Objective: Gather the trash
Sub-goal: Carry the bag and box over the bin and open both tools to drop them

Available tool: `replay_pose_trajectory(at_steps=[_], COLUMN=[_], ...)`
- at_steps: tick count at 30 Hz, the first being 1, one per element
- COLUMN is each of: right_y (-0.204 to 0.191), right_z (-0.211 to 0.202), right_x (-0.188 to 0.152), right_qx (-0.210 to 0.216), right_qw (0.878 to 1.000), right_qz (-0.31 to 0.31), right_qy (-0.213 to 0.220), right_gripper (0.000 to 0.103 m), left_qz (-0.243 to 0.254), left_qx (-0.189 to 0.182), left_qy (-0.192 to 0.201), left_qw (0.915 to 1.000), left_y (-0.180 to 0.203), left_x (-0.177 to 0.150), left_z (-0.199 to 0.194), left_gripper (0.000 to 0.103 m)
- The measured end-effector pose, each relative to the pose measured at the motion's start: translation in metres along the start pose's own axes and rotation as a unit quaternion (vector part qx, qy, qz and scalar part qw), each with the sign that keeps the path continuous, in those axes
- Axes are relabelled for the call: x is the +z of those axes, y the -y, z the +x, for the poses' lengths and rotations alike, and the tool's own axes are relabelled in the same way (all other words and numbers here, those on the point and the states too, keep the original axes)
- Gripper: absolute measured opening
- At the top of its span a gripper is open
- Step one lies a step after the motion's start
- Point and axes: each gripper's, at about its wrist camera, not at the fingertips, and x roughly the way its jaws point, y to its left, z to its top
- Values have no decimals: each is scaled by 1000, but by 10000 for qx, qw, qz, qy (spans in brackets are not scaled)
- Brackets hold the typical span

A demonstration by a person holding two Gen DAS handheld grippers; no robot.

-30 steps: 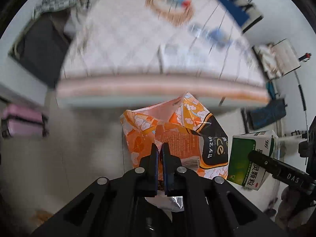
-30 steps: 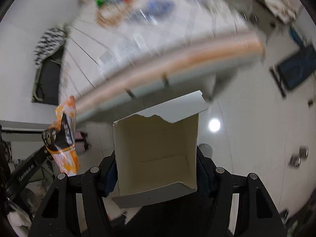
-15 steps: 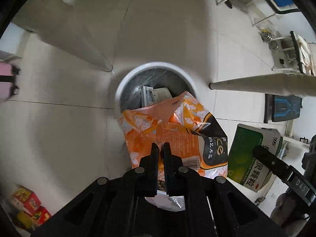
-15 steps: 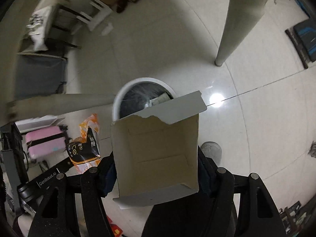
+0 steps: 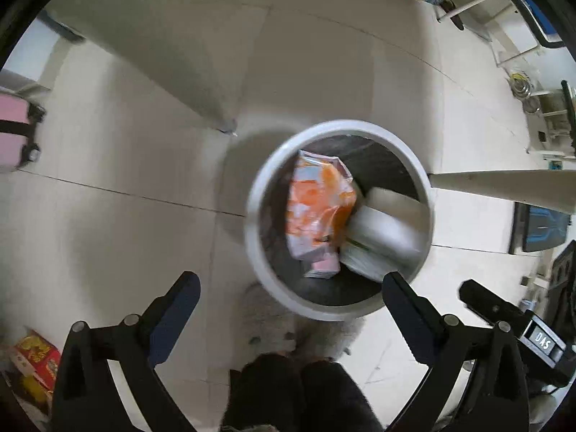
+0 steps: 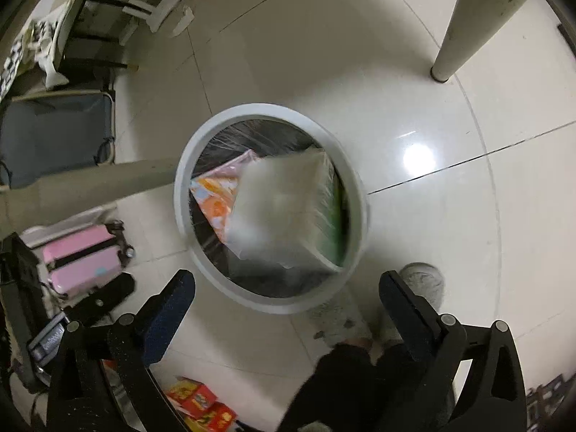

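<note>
A round white trash bin (image 5: 252, 194) (image 6: 360, 194) with a dark liner stands on the floor below both grippers. An orange snack bag (image 5: 316, 201) (image 6: 212, 201) lies inside it. A green and white cardboard box (image 5: 378, 237) (image 6: 284, 208), blurred by motion, is inside the bin beside the bag. My left gripper (image 5: 289, 300) is open and empty above the bin's near rim. My right gripper (image 6: 286, 298) is open and empty above the bin's near rim.
Table legs (image 5: 504, 185) (image 6: 468, 18) stand beside the bin. A pink suitcase (image 6: 82, 255) (image 5: 14, 133) lies on the floor to the left. Red and yellow boxes (image 6: 201, 406) (image 5: 32, 360) lie near the person's legs (image 5: 298, 392) and slippers (image 6: 421, 280).
Both grippers have opened. The orange snack bag has dropped from the left gripper into the bin, and the cardboard box has dropped from the right gripper into the bin.
</note>
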Motion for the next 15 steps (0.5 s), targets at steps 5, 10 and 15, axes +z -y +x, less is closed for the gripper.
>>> replay_pose_trajectory(at_steps=[5,10,15], right_y=[-17,-41,-58], right_z=[-20,-53,-95], right_x=[-14,-33,-48], right_qx=[-756,-1507,-1742], right_qw=[9952,9813,9753], right_qz=[-604,-1146,-1262], right_qy=[157,355,499], right_gripper=[103,103,103], left_qz=[176,269,462], left_qx=[451,460,526], left_qy=[493,512,491], left_qw=[9976,9973,9963], left_y=[1,9,19], left_x=[-12,-24,-38], left_z=[-38,-72,-109], left_gripper=[103,103,103])
